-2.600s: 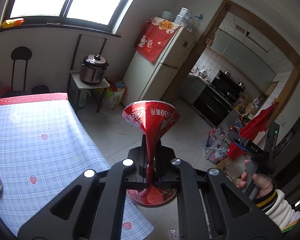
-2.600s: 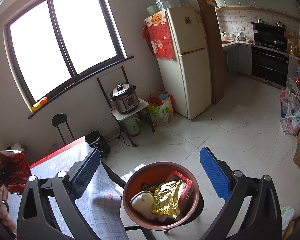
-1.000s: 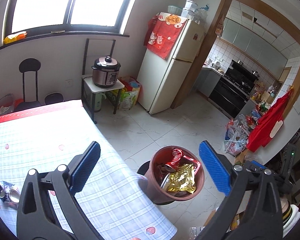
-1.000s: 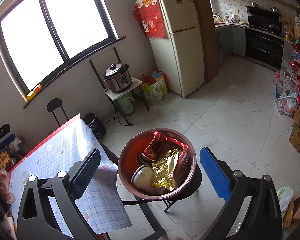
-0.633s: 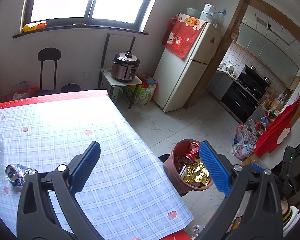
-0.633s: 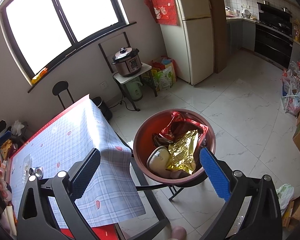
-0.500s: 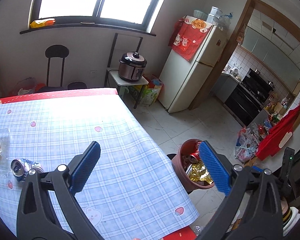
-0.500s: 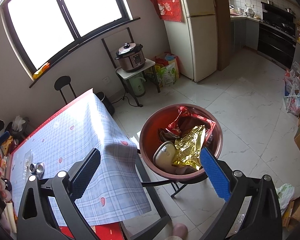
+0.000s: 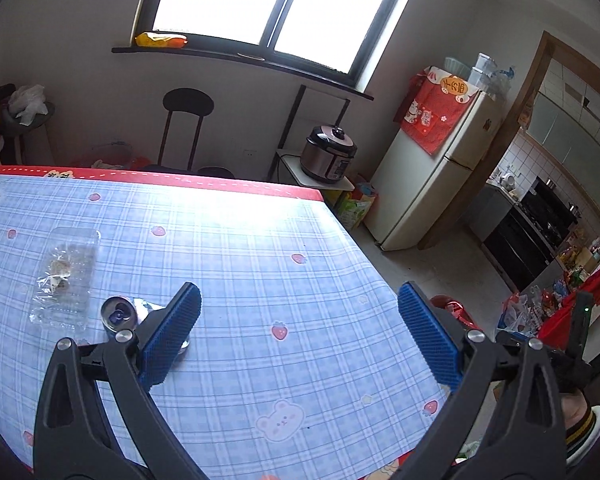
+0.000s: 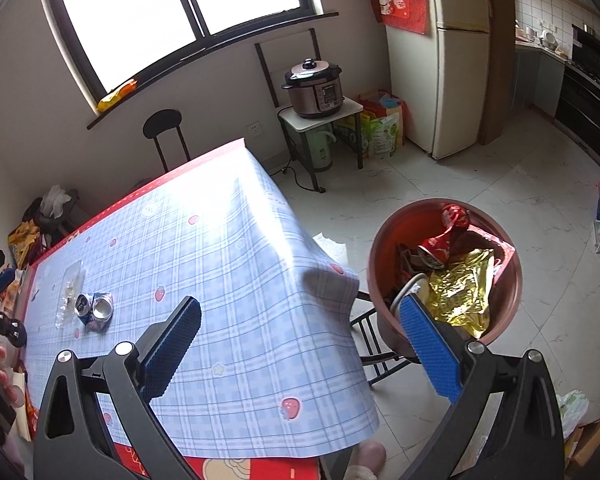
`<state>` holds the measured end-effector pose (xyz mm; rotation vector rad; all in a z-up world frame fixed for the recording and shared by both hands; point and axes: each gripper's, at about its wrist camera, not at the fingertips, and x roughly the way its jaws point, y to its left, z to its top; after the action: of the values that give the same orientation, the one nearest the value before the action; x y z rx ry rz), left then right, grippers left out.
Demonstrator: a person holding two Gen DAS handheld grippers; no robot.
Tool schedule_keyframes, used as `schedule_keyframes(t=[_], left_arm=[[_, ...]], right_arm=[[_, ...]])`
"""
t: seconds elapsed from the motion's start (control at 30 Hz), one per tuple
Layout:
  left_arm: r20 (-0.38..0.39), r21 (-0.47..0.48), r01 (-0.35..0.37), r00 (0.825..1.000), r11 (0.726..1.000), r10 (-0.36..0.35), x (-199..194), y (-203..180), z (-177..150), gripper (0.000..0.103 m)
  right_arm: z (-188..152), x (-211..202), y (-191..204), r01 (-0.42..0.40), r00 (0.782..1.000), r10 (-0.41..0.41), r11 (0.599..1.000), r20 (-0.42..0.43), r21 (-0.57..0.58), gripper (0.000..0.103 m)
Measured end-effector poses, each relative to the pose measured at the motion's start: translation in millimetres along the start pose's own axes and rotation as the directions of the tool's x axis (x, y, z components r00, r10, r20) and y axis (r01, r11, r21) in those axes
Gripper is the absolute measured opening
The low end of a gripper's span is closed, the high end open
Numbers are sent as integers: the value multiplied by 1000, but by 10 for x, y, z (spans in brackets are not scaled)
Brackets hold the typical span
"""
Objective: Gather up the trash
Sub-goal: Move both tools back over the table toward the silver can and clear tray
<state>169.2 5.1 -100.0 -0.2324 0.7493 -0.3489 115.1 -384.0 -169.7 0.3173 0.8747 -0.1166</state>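
Plaid tablecloth (image 9: pixel 260 248) below two empty, wide-spread grippers, left gripper (image 9: pixel 298 336) nearest the crushed can (image 9: pixel 120 314) and clear wrapper (image 9: pixel 66 272): slippery, likely to skid or drop short of far bin (image 10: pixel 444 276).

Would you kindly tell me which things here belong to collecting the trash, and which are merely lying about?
Belong to the job:
- crushed silver drink can on the table
- clear plastic wrapper beside it
- round reddish-brown trash bin, already holding rubbish
- both open hand-held grippers, left and right

Just lying about:
- silver pressure cooker
- cream fridge
- black stool
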Motion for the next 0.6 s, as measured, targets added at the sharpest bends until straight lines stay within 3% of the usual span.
schedule_keyframes(t=[0.17, 0.4, 0.6], left_arm=[[55, -46, -112, 992, 993, 114, -329, 744, -88, 97], [22, -134, -251, 966, 959, 257, -656, 1899, -221, 97], [-38, -195, -326, 945, 925, 325, -696, 2611, -350, 97]], right_arm=[[4, 278, 574, -26, 999, 24, 998, -43, -65, 97], [-80, 771, 1555, -79, 992, 59, 981, -110, -179, 97], [-271, 1262, 2577, -175, 976, 113, 914, -185, -366, 97]])
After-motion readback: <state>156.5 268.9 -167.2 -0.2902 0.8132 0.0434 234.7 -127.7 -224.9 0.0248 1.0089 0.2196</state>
